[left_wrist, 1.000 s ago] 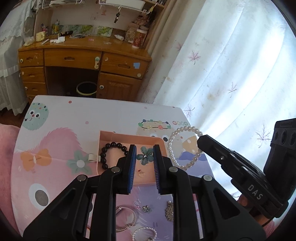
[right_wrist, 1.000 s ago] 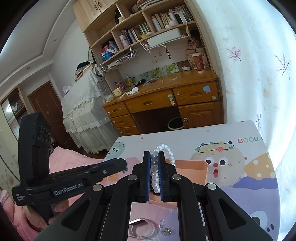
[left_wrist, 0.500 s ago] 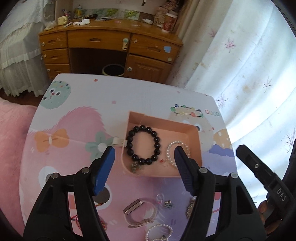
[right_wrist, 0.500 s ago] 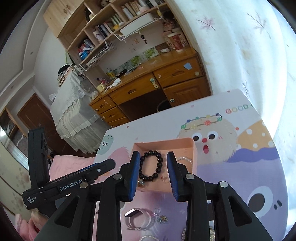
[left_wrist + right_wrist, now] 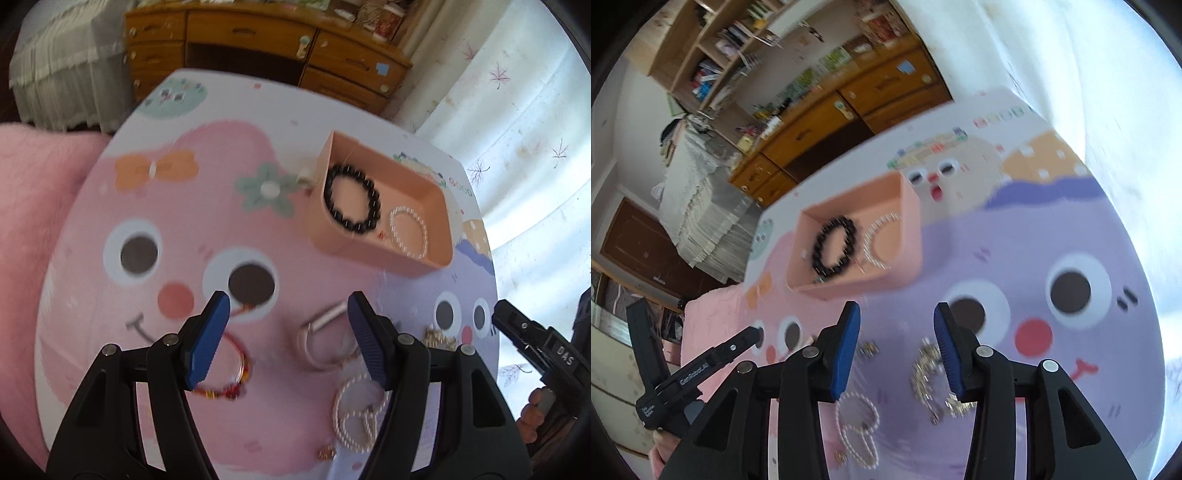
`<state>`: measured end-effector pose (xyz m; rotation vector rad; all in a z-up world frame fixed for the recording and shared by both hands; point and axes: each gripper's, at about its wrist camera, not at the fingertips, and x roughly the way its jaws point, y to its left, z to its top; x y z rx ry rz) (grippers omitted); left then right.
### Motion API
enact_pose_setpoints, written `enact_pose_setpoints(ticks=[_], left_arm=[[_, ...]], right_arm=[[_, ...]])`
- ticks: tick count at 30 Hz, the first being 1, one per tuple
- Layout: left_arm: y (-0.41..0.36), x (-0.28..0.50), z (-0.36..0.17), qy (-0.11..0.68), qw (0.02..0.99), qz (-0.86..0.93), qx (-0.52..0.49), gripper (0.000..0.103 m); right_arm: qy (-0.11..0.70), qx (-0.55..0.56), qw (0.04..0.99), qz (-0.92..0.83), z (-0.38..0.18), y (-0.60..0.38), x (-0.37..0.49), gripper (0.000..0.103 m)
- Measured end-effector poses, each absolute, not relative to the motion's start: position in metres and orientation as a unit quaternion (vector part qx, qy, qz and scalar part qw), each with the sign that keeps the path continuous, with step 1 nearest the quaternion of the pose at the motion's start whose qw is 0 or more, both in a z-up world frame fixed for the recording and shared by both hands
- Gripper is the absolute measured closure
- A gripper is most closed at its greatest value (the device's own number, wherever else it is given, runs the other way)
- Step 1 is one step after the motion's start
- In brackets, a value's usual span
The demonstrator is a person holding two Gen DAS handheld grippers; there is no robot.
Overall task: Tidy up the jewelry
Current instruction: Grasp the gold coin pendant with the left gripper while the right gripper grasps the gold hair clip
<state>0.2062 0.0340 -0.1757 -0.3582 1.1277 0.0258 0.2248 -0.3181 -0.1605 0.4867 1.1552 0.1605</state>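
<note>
Blue pads face each other across a wide gap on my left gripper (image 5: 288, 339), and nothing sits between them; my right gripper (image 5: 895, 347) is spread almost as far and is likewise empty. Both hang over a table (image 5: 85, 295) covered in a cartoon print, pink on one side with big round eyes, lilac on the other.

Nearest me in the left view lie a red beaded bracelet (image 5: 229, 373), a silver bangle (image 5: 325, 339) and a small pearl bracelet (image 5: 356, 413), all loose on the print. Past them, well apart, stands the pink tray (image 5: 369, 251), with a black bead bracelet (image 5: 352, 199) and a white pearl bracelet (image 5: 408, 232) lying inside it side by side.

From the right wrist I see a gold chain piece (image 5: 931, 380) just under the right pad, clearer there than in the left view, where it is only a glint. The red bracelet shows only on the left.

Beyond the table is a wooden desk (image 5: 266, 40) with drawers, and a pale patterned curtain (image 5: 517, 110). Only the right view reaches the bookshelves (image 5: 713, 66) above the desk, a white-draped bed (image 5: 698, 206) and a dark door (image 5: 635, 243).
</note>
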Motion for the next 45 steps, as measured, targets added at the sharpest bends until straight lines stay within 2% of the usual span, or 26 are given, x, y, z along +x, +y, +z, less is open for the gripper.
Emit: enact_pose_setpoints(ticks=[1, 3, 5, 10, 12, 14, 19, 23, 34, 41, 45], left_arm=[[0.036, 0.199, -0.180, 0.537, 0.825, 0.018, -0.177, 0.039], [0.039, 0.186, -0.188, 0.548, 0.815, 0.032, -0.185, 0.039], [0.041, 0.173, -0.197, 0.565, 0.802, 0.049, -0.189, 0.039], [0.035, 0.142, -0.217, 0.605, 0.774, 0.070, -0.176, 0.039], [0.031, 0.130, -0.221, 0.610, 0.771, 0.067, -0.171, 0.039], [0.022, 0.116, -0.225, 0.615, 0.770, 0.059, -0.157, 0.039], [0.001, 0.091, -0.232, 0.630, 0.766, 0.027, -0.128, 0.039], [-0.018, 0.079, -0.232, 0.624, 0.775, -0.008, -0.100, 0.039], [-0.047, 0.061, -0.234, 0.568, 0.820, -0.034, -0.057, 0.040], [-0.050, 0.066, -0.234, 0.560, 0.826, -0.043, -0.057, 0.065], [-0.055, 0.069, -0.236, 0.555, 0.828, -0.053, -0.052, 0.073]], right_arm=[[0.547, 0.232, 0.801, 0.072, -0.166, -0.321, 0.219, 0.059], [0.568, 0.241, 0.785, 0.059, -0.179, -0.327, 0.208, 0.049], [0.587, 0.246, 0.770, 0.044, -0.190, -0.331, 0.198, 0.046], [0.625, 0.267, 0.734, 0.009, -0.215, -0.338, 0.177, 0.045], [0.630, 0.270, 0.728, -0.003, -0.219, -0.337, 0.171, 0.034], [0.629, 0.269, 0.730, -0.012, -0.222, -0.335, 0.167, 0.029], [0.623, 0.247, 0.742, -0.024, -0.225, -0.321, 0.162, 0.024], [0.619, 0.224, 0.752, -0.034, -0.225, -0.310, 0.169, 0.016], [0.618, 0.137, 0.772, -0.065, -0.227, -0.299, 0.175, 0.016], [0.617, 0.107, 0.778, -0.054, -0.228, -0.295, 0.183, 0.035], [0.618, 0.098, 0.778, -0.045, -0.229, -0.294, 0.185, 0.043]])
